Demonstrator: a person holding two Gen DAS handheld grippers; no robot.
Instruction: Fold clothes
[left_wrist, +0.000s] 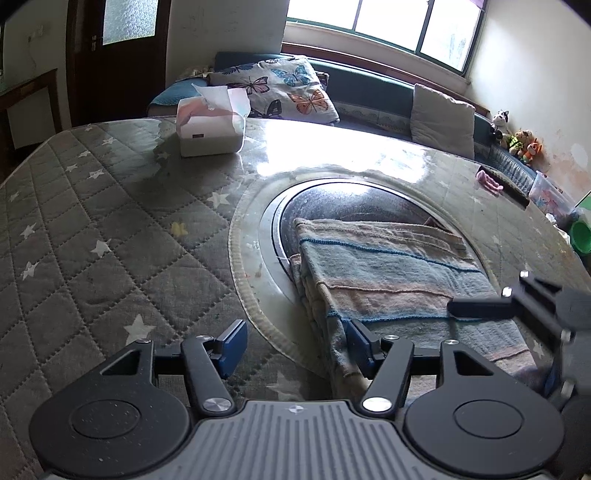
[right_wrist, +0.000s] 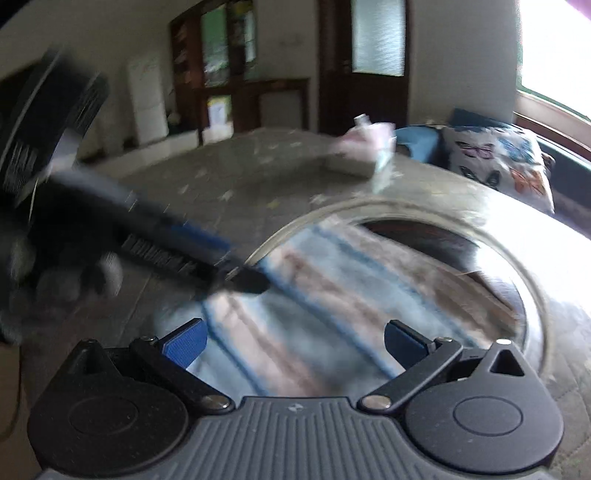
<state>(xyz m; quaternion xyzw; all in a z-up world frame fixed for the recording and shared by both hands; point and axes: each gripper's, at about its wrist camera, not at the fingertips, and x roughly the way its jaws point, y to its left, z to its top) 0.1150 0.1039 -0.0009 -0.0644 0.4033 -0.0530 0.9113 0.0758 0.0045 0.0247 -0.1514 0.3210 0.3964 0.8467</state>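
Note:
A folded striped towel (left_wrist: 399, 284) in blue, grey and pink lies across the round glass inset of the table, its near end reaching my grippers. My left gripper (left_wrist: 295, 349) is open, its right pad (left_wrist: 360, 347) against the towel's near left edge, nothing between the pads. My right gripper (right_wrist: 293, 343) is open and empty just above the towel (right_wrist: 295, 332); that view is blurred. The right gripper's finger also shows in the left wrist view (left_wrist: 480, 308), resting over the towel. The left gripper shows in the right wrist view (right_wrist: 207, 254).
A quilted grey star-print cover (left_wrist: 92, 229) lies over the table under clear plastic. A tissue box (left_wrist: 210, 129) stands at the far side. Behind are a bench with butterfly cushion (left_wrist: 280, 88), grey cushion (left_wrist: 443, 118) and toys (left_wrist: 521, 142). A green cup (left_wrist: 581, 236) sits at right.

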